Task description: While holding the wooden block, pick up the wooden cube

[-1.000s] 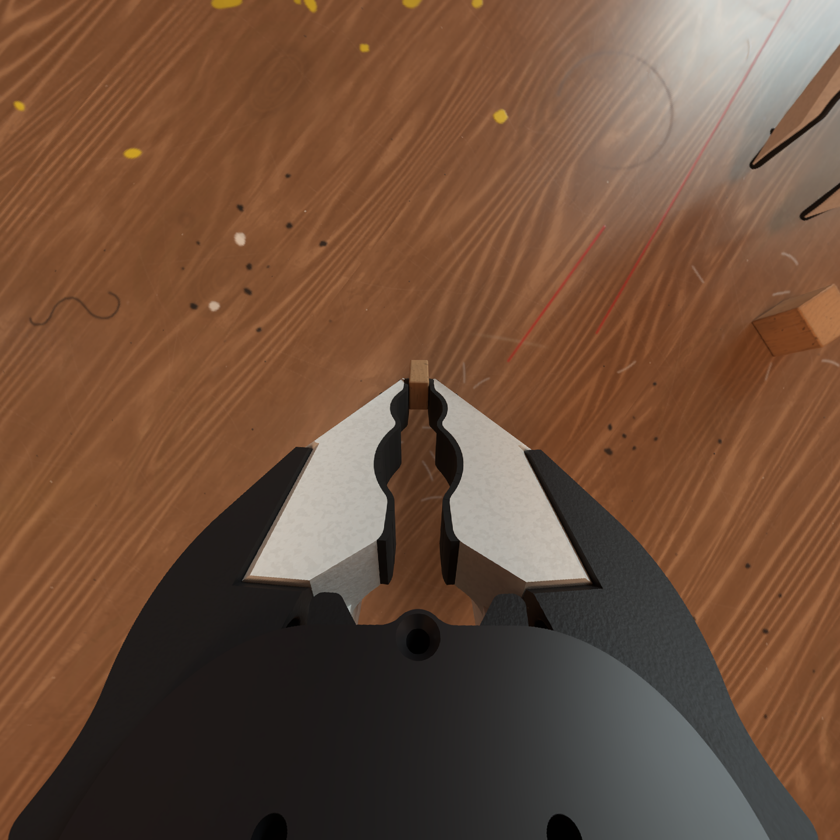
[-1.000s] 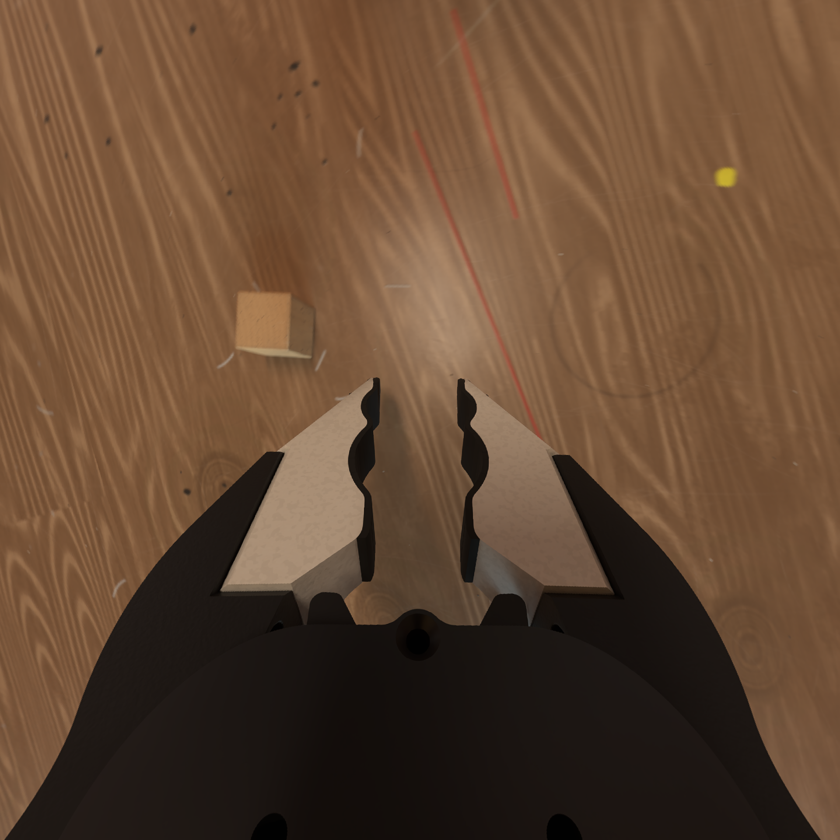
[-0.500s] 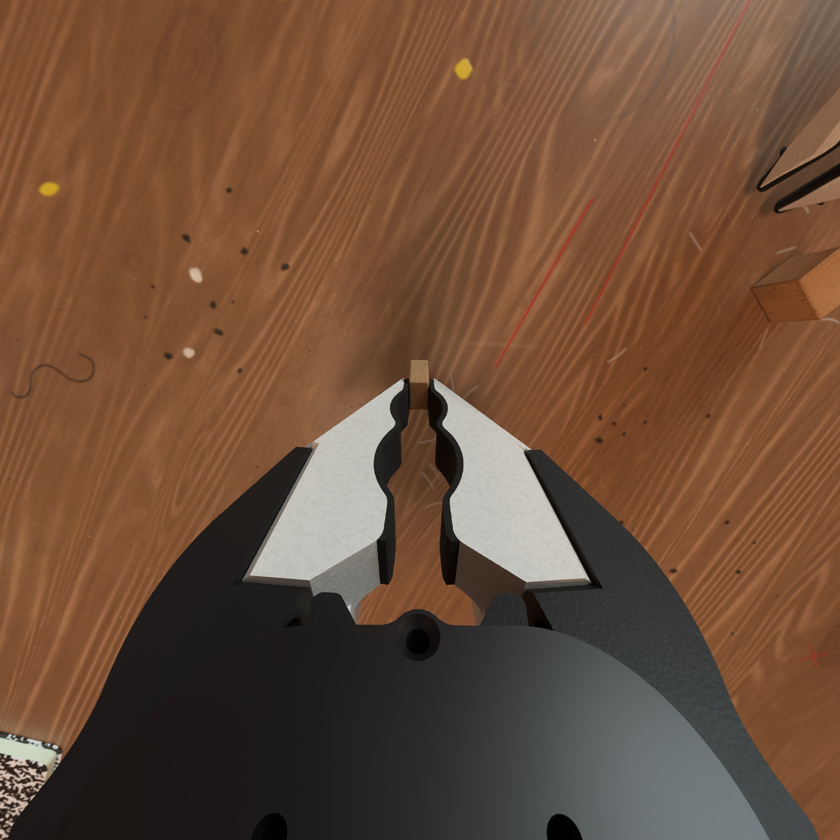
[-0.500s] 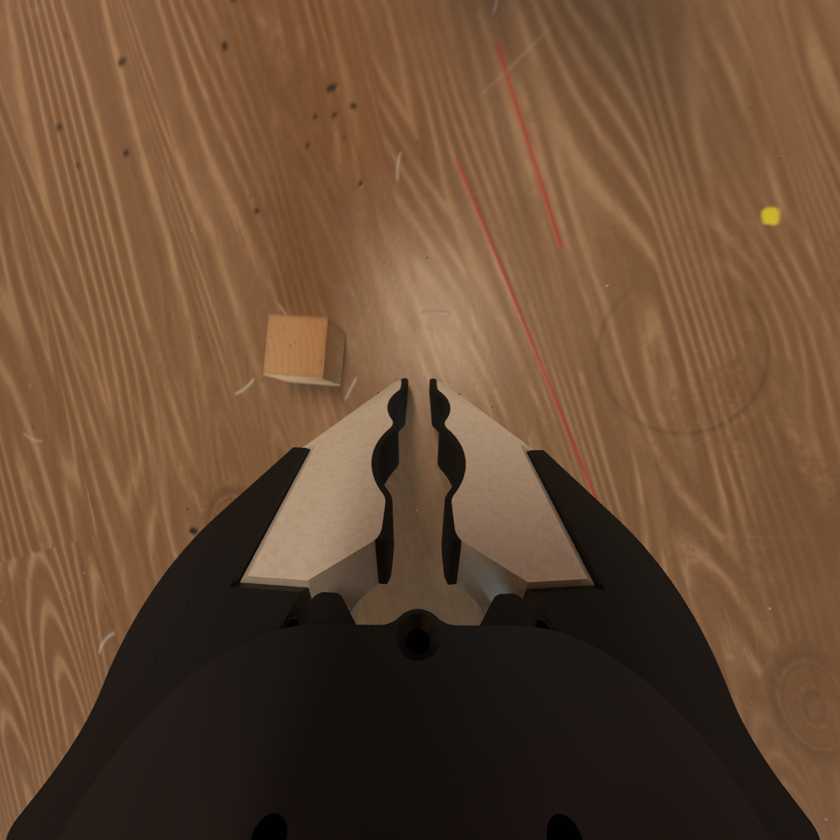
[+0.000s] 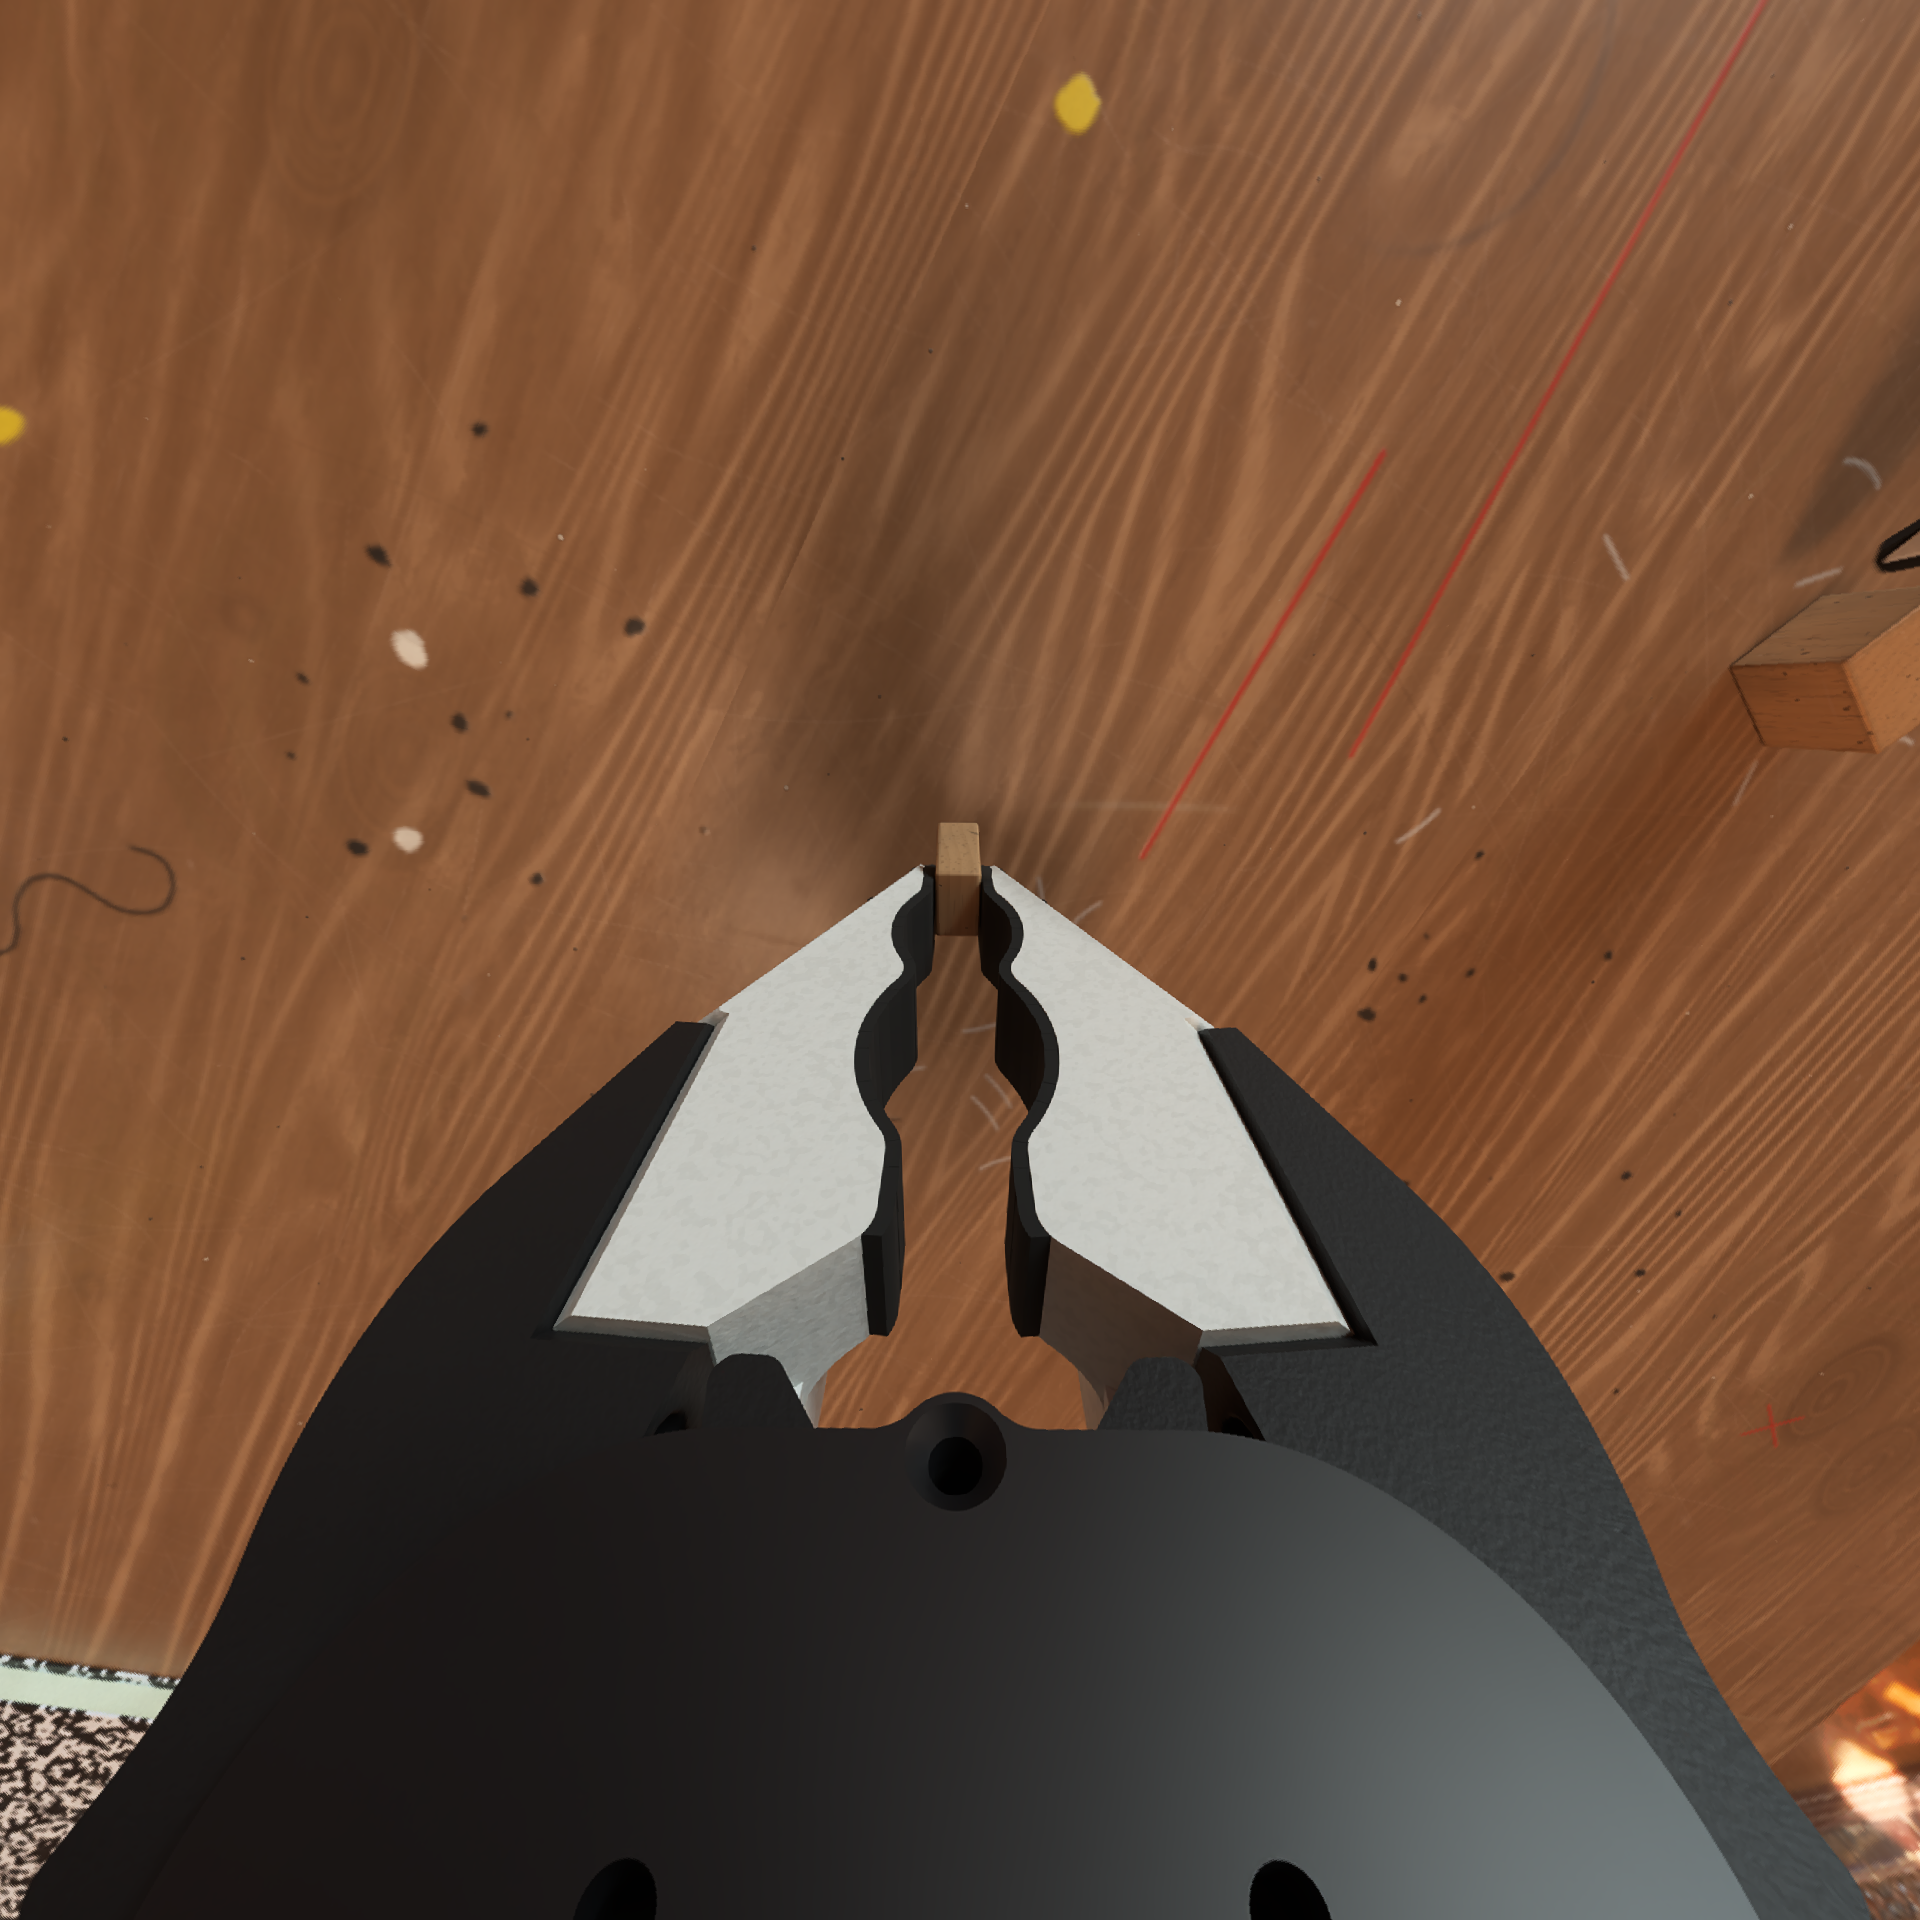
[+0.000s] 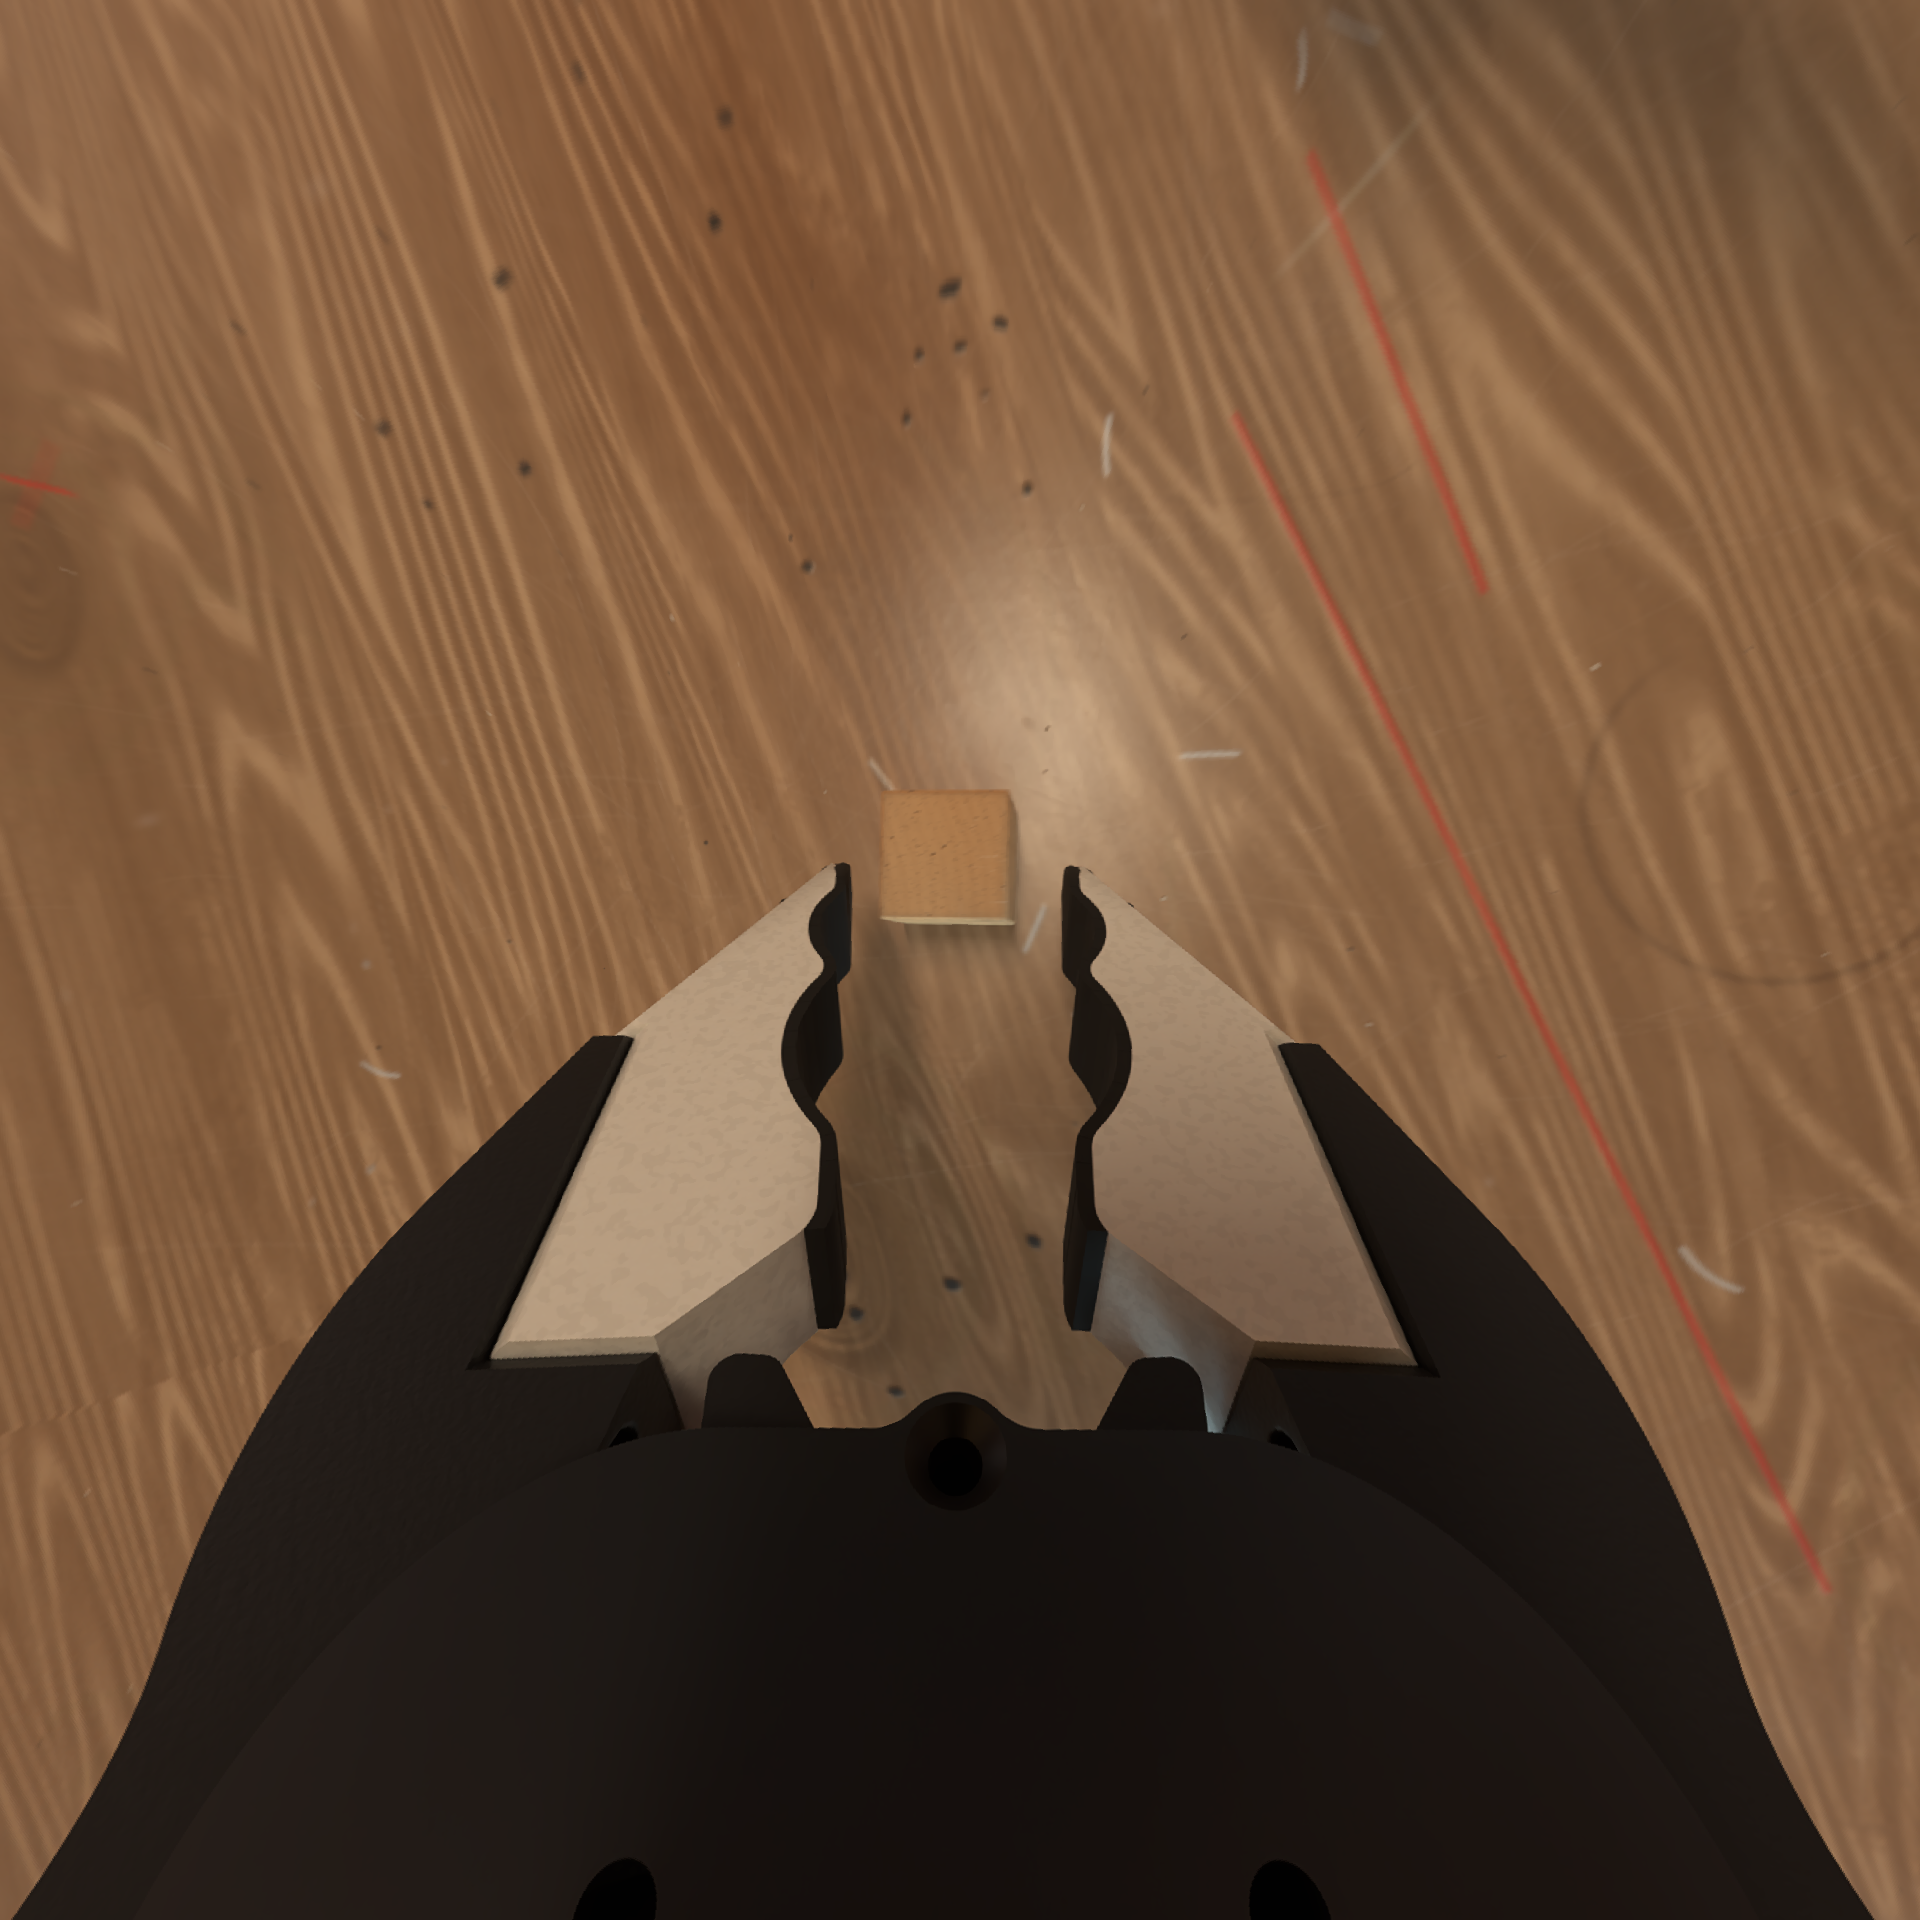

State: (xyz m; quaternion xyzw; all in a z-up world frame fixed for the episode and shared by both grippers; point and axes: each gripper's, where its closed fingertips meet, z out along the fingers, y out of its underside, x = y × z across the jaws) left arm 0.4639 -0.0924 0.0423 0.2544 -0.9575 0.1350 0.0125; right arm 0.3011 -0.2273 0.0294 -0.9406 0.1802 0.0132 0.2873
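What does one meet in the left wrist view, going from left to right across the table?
Black squiggle → white spots → yellow spot → red lines → wooden cube at the right edge.

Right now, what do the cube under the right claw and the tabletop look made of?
The wooden cube: pale, unfinished-looking wood, matte, with fine speckled pores on its top face. The table: darker brown wood or wood-look veneer, with wavy grain and a soft sheen near the cube, marked with black specks and red lines.

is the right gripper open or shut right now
Open. The right gripper has a wide gap between its jaws, and the wooden cube sits ungrasped on the table just ahead.
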